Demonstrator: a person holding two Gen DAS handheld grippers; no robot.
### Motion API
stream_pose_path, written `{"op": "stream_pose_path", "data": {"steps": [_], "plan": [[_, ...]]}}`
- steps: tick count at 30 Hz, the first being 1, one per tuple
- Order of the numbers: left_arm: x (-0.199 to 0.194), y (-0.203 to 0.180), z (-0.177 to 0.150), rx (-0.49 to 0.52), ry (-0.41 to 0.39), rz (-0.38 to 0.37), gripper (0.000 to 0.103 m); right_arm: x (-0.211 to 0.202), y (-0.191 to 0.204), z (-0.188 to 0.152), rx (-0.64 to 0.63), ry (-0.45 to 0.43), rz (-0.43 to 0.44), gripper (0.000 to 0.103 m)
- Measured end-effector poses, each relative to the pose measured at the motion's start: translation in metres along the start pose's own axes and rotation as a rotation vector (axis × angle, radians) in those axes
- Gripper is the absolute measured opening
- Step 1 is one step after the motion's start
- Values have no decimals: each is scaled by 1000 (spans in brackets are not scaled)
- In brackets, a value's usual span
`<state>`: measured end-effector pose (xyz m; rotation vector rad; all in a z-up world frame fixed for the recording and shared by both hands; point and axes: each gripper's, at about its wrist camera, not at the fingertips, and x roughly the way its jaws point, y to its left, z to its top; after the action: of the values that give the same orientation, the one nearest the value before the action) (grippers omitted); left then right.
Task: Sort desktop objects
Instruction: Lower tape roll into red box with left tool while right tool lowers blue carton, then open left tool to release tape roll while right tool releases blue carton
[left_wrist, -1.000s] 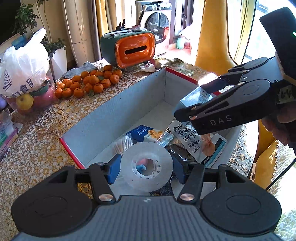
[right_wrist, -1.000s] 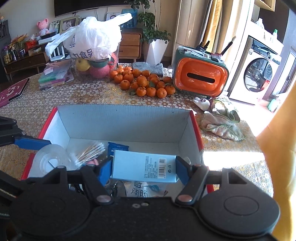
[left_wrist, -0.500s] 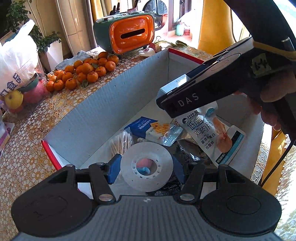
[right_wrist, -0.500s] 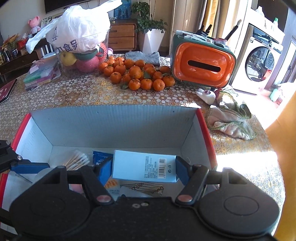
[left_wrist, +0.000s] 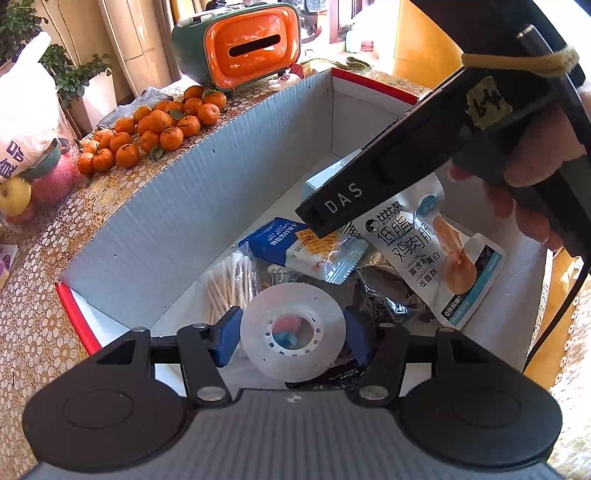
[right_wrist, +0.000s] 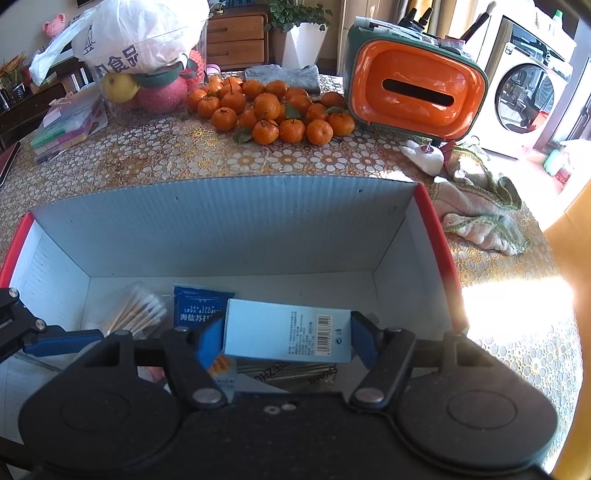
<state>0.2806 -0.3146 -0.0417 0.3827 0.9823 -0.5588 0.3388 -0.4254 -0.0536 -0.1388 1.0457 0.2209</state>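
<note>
Both grippers had dropped lower into the box (right_wrist: 221, 229) since a second earlier, so the far wall and the stuff on the bottom looked a lot closer in both views. The left gripper (left_wrist: 291, 334) was clamped about halfway open on a clear tape roll (left_wrist: 293, 334), blue pads pressing its rim on both sides, hanging over the clutter near the box's near-left corner. The right gripper (right_wrist: 287, 338) was closed pretty wide on a light blue carton (right_wrist: 280, 334), barcode side up, held level above the box's floor near the middle. Underneath sat a bundle of cotton swabs (left_wrist: 229, 284) by the left wall, a blue biscuit packet (left_wrist: 291, 245) beside them, and a chicken snack pouch (left_wrist: 428, 254) toward the right wall. Outside on the table (right_wrist: 155, 151), a pile of tangerines (right_wrist: 273, 110) sat behind the box next to an orange tissue holder (right_wrist: 413, 88).
</note>
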Motion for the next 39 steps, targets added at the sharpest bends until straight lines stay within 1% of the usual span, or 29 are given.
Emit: {"op": "stream_pose_path", "data": {"steps": [4, 7, 10, 16, 19, 31, 35, 39], "plan": [[3, -1, 3, 7, 25, -9, 58, 1, -2, 0, 6, 10, 12, 71], [6, -1, 5, 5, 41, -8, 60, 0, 0, -1, 0, 14, 6, 71], [6, 1, 7, -22, 44, -33, 70, 0, 1, -1, -1, 19, 5, 71], [5, 4, 9, -57, 41, -36, 71, -5, 1, -3, 8, 9, 8, 72], [-2, 6, 7, -78, 31, -45, 71, -9, 1, -5, 10, 5, 10, 72], [-42, 2, -1, -78, -24, -21, 71, -43, 9, -10, 18, -26, -3, 72], [-54, 2, -6, -84, -40, -13, 77, -53, 8, -12, 38, -42, -19, 72], [-66, 0, -11, -89, -56, -6, 78, -62, 8, -12, 56, -55, -12, 72]]}}
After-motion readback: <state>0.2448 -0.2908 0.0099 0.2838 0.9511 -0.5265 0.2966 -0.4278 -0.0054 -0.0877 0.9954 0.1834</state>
